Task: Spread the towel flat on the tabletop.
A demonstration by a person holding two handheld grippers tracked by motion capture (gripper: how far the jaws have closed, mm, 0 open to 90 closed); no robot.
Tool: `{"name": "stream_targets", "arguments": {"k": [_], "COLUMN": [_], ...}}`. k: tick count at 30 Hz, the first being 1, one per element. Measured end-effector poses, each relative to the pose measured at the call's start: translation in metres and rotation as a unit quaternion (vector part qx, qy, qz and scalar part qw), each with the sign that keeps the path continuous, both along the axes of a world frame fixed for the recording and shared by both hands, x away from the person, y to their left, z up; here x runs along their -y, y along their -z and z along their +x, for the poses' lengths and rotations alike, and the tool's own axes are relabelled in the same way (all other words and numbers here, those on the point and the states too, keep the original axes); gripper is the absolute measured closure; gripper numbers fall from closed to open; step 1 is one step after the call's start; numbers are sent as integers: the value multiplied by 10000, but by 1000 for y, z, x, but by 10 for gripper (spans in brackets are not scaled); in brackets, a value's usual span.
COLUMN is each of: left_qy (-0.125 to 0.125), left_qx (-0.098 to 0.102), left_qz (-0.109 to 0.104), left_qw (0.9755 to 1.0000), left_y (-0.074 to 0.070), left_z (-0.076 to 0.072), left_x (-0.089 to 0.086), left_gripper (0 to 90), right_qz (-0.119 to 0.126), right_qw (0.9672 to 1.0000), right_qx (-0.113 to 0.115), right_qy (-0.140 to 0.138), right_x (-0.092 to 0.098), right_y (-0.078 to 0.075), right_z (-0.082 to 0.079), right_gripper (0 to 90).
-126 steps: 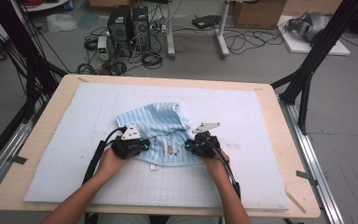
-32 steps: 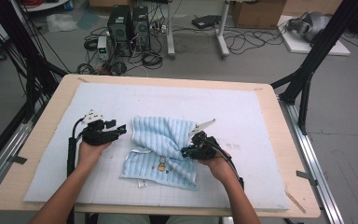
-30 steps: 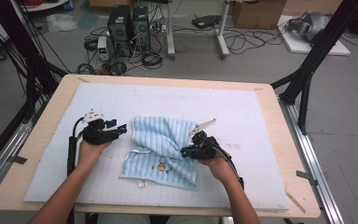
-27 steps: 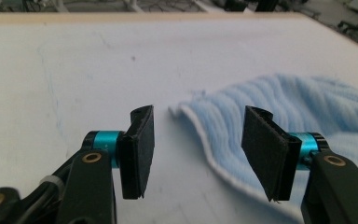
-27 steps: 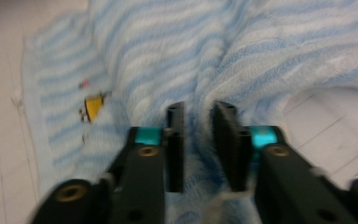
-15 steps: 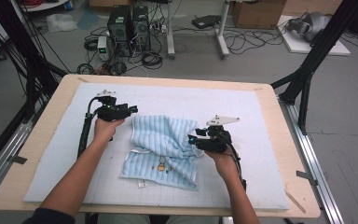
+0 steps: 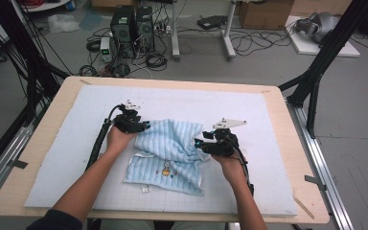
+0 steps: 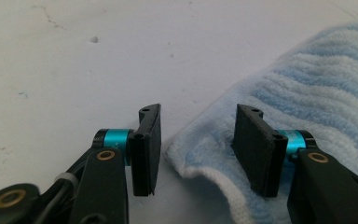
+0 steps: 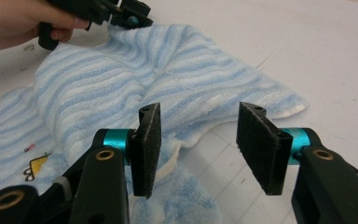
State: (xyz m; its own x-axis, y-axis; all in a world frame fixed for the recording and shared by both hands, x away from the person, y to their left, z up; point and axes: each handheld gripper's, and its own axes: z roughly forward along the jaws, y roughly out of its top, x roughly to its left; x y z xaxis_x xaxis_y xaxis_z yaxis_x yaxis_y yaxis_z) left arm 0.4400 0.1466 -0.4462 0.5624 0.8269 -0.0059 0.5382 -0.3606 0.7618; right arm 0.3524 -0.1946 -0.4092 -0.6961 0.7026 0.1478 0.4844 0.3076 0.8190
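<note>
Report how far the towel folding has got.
Done: the striped towel already lies partly doubled over on the white mat. In hand: the left gripper stands open around the towel's far corner, jaws closing in; the right gripper is open, holding nothing. Left: grip the corner, fold, and flatten the bunched right side.

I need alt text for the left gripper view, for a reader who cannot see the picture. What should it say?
The left gripper has its two black jaws open around the corner of a blue and white striped towel, the pads not pressing on it. The towel lies on a white table cover, which shows a few small dark marks.
</note>
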Motion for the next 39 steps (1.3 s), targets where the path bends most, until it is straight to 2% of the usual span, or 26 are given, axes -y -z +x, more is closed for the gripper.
{"name": "stream_targets", "arguments": {"k": [1,3,4,5,7,8,9,11,14,16,17,18,19,20,21,23,27,33,35,37,38,39], "left_qy": [44,136,165,208,321,319,269,57,-309,-464,-530,-574,-668,-768,-786,-769,-748,-702,-719,-703,-697,-693], "left_qx": [49,299,352,298,354,414,500,773,1126,1237,1265,1234,1155,1035,929,803,711,602,554,467,429,401], "left_qz": [68,127,75,-26,53,103,95,-57,-334,-420,-529,-598,-667,-744,-783,-776,-861,-866,-910,-874,-879,-885], "left_qw": [10000,9994,9992,9993,9988,9986,9983,9970,9926,9903,9891,9889,9888,9889,9895,9908,9909,9919,9917,9926,9928,9928], "left_y": [-1,2,4,4,3,3,2,-3,-15,-21,-22,-21,-20,-19,-18,-16,-16,-15,-13,-12,-11,-11], "left_z": [-3,-10,-12,-13,-13,-13,-13,-11,-4,0,3,6,8,9,9,9,5,-1,-3,-3,-3,-3], "left_x": [3,6,6,6,6,7,7,2,-9,-14,-17,-19,-20,-22,-24,-26,-31,-38,-40,-42,-43,-44], "left_gripper": [528,558,665,665,813,839,849,851,850,848,842,817,736,617,567,521,499,498,498,499,498,498], "right_qz": [-1,10,22,22,20,12,12,-23,-12,-37,-36,-45,-53,-41,-34,-69,-182,-534,-801,-970,-1002,-1012], "right_qw": [10000,10000,10000,10000,10000,10000,10000,10000,9999,9999,9998,9997,9996,9994,9992,9985,9970,9969,9953,9937,9933,9934], "right_qx": [11,7,-3,-3,-14,-7,-24,-21,-25,-10,-14,9,28,29,78,114,65,-116,-277,-354,-331,-296], "right_qy": [-5,17,29,29,39,31,34,61,109,154,186,234,287,352,400,529,746,571,468,430,460,454], "right_x": [0,1,2,2,2,2,2,2,3,3,2,2,1,1,1,2,1,-30,-42,-51,-54,-54], "right_y": [0,0,1,1,1,2,2,4,5,6,7,8,9,9,10,11,13,19,26,33,35,34], "right_z": [0,0,1,1,1,1,1,1,2,4,4,6,7,8,10,13,29,67,78,87,89,92], "right_gripper": [496,492,492,492,492,492,492,491,489,486,487,487,489,491,494,502,507,495,479,478,518,607]}}
